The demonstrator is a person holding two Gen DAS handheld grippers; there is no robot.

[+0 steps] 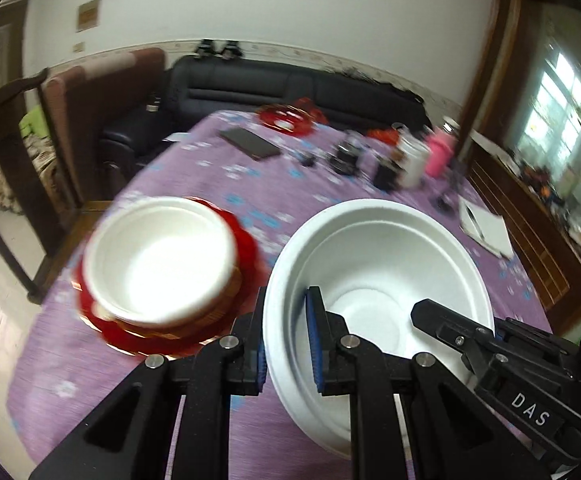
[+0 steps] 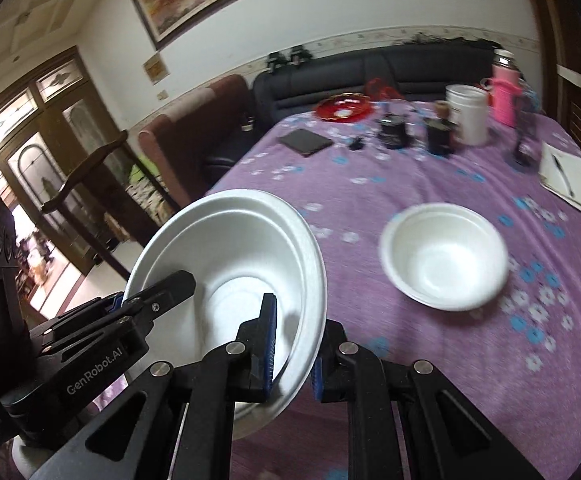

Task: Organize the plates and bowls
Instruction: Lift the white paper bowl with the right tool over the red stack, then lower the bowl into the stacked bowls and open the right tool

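A large white foam bowl [image 1: 378, 264] [image 2: 230, 248] hangs over the purple tablecloth [image 1: 218, 184], held from both sides. My left gripper [image 1: 286, 320] is shut on its left rim, one pad inside and one outside. My right gripper [image 2: 296, 344] is shut on the opposite rim. Each gripper shows in the other's view: the right gripper [image 1: 470, 332] and the left gripper [image 2: 142, 298]. To the left, a smaller white bowl [image 1: 158, 256] sits on stacked red plates [image 1: 130, 336]. Another white bowl [image 2: 444, 256] lies alone on the cloth.
At the table's far side are a red dish [image 1: 286, 118] [image 2: 342, 108], a dark flat case [image 1: 250, 142], small dark jars, a white tub [image 2: 468, 114] and a pink bottle [image 2: 504, 92]. A notebook with a pen [image 2: 574, 180] lies at the right. A wooden chair [image 1: 6, 152] stands by the left edge.
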